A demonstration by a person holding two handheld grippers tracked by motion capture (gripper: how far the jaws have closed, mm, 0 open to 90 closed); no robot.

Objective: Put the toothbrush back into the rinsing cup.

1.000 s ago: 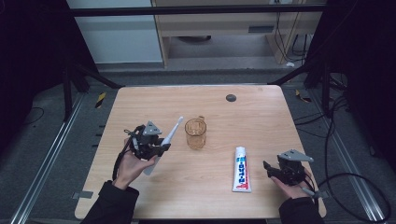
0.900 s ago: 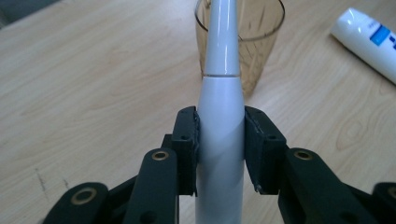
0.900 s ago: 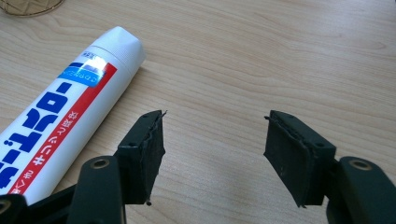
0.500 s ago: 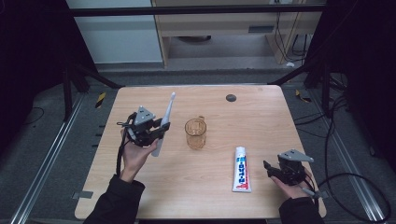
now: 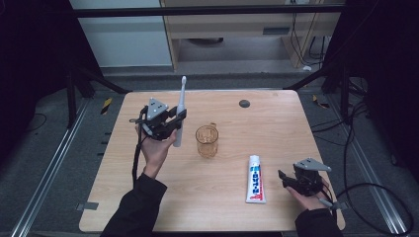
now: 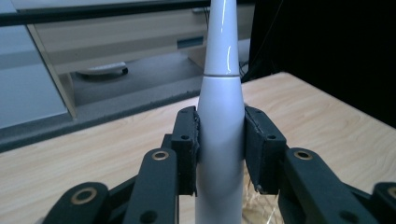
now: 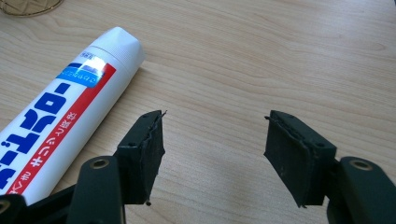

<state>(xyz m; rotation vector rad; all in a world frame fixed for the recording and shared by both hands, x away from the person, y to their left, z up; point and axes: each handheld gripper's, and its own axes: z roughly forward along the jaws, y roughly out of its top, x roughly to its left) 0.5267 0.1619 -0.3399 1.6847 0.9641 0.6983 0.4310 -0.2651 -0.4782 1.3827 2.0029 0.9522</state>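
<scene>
Lifted and swung upright since a second ago: white electric toothbrush (image 5: 179, 111), earlier slanted low toward the amber glass mug (image 5: 207, 141), now standing nearly vertical just left of that mug, head pointing up past the table's far edge. Left gripper (image 5: 170, 126) raised along with it, pads clamped on the thick handle from both sides, plain to see in the left gripper view (image 6: 219, 140). Right gripper (image 5: 286, 178) parked as before, right of the mug and nearer the person, jaws spread wide with nothing but bare wood between them; toothpaste tube (image 5: 255, 178) lying flat just beside it, untouched, cap end toward the mug.

Progress, judging by the layout: brush picked up and off the table, so pickup done; probably headed into the mug, that drop not yet made. Toothpaste likely still waiting its turn.

Light wooden table (image 5: 276, 123), small dark disc (image 5: 244, 103) beyond the mug near the far edge. Grey floor, metal rails, cables and a pale cabinet beyond; dim room.
</scene>
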